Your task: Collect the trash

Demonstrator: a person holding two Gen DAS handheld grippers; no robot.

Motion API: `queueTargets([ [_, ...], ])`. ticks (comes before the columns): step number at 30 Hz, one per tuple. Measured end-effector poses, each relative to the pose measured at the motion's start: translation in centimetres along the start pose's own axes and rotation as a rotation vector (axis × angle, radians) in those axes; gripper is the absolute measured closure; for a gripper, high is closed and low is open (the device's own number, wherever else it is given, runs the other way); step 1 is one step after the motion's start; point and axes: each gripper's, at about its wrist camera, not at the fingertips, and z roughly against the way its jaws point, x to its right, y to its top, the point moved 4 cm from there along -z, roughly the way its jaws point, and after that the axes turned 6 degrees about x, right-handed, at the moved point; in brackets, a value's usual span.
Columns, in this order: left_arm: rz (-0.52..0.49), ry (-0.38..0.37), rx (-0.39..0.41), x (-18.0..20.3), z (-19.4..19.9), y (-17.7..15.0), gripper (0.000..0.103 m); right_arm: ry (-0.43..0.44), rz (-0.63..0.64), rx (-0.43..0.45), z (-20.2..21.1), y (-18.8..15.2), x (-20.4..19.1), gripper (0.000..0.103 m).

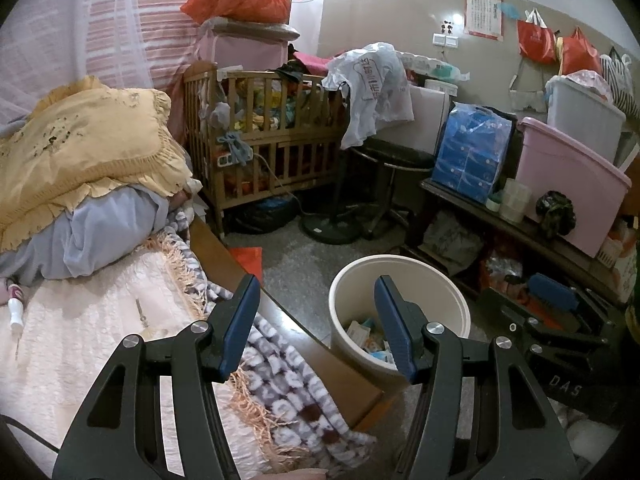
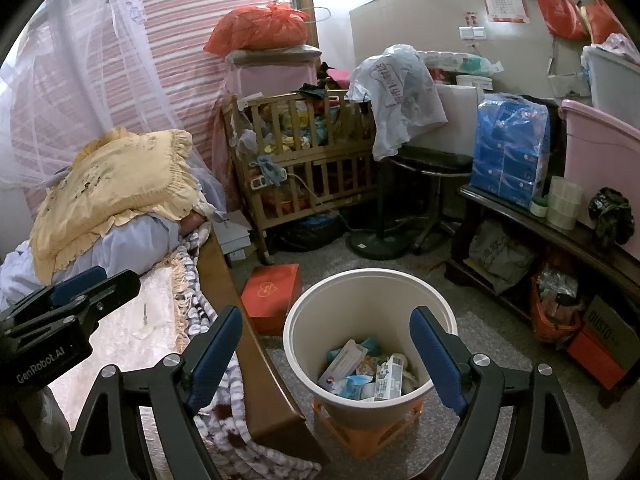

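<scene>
The round cream plastic waste bin [image 2: 370, 312] is standing on the grey floor beside the wooden bed frame, resting on a low orange plastic crate [image 2: 360, 436], and it is already holding a loose heap of small cartons and wrappers [image 2: 368, 372]: a white drink carton, flat blue-and-white packets, a long pale box. These are looking light, thin-walled and easy to crush, some glossy and likely slippery, so a gentle pinch across a flat side or a stiff edge would probably suit them better than a hard squeeze.

The right gripper [image 2: 326, 356] is hanging just above the bin's mouth with its blue pads spread wide and nothing between them. The left gripper [image 1: 316, 328] is hovering over the bed's edge and the patterned fringed blanket [image 1: 280, 392], also released and empty.

On the pale quilted bed cover [image 1: 100, 320], a slim screw-like metal piece [image 1: 141, 312] and a small white-and-pink handled tool [image 1: 16, 308] are lying; whether either counts as trash is unclear. Both are looking rigid and narrow, best taken across the middle.
</scene>
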Motion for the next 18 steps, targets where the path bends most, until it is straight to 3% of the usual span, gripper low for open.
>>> queueTargets([
  [18,0.010,-0.002,-0.017,-0.28,-0.67,-0.93,0.045,0.005,0.001,-0.014,-0.80,-0.07,0.88,0.018],
])
